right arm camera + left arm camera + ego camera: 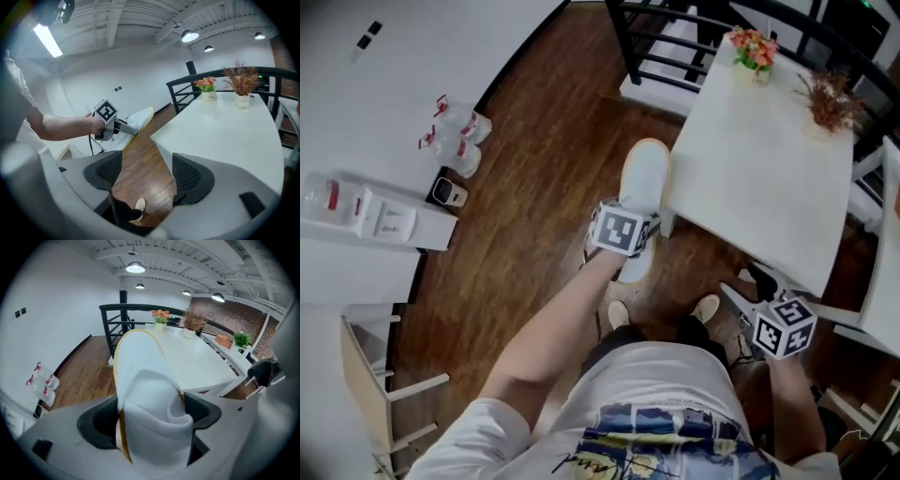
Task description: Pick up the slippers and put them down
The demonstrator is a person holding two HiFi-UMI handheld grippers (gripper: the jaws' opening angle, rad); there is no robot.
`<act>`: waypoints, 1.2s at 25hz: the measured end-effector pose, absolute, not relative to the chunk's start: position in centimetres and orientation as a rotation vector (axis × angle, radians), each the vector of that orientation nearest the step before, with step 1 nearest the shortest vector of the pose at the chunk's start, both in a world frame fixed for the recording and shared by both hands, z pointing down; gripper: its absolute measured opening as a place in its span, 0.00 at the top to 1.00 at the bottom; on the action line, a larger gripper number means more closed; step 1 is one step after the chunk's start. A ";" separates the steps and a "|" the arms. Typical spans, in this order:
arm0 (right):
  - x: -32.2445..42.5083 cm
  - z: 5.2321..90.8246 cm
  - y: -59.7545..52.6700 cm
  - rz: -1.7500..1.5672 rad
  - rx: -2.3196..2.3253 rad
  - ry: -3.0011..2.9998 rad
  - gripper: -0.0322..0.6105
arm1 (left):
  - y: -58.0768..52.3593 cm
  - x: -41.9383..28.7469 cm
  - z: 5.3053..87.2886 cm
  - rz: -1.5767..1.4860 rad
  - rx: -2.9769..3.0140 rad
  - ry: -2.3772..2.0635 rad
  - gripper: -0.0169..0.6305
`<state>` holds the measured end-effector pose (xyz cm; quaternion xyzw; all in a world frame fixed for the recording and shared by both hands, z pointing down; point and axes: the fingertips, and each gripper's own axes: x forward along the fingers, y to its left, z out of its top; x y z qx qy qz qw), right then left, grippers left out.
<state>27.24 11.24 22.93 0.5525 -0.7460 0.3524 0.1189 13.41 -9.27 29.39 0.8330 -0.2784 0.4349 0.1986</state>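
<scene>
Aloft, slipper (pixel 644 173) in left gripper (pixel 151 417), near table (pixel 769 159) corner, wood floor (pixel 544 159) leftward

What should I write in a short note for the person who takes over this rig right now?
Left gripper: shut on a white slipper, held in the air above the wood floor, next to the corner of the white table.
Right gripper: open, nothing between its jaws.
Done: one slipper is picked up.
Left: put this slipper down. No second loose slipper shows in any view, so look for it first.
</scene>
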 end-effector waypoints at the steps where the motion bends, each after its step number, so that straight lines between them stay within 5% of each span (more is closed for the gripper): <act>1: 24.9 22.8 10.3 1.023 1.597 -2.185 0.39 | -10.2 10.0 29.7 1.221 2.308 -0.812 0.32; 7: 12.4 24.1 6.3 1.011 1.502 -2.170 0.39 | -13.0 -5.3 33.5 1.176 2.186 -0.887 0.32; 13: 6.3 32.0 2.5 1.115 1.416 -2.086 0.40 | -15.3 -12.5 44.8 1.209 2.011 -0.936 0.32; 30: -0.1 83.8 -21.1 1.221 1.119 -1.876 0.41 | -19.3 -15.9 92.2 1.198 1.762 -0.950 0.32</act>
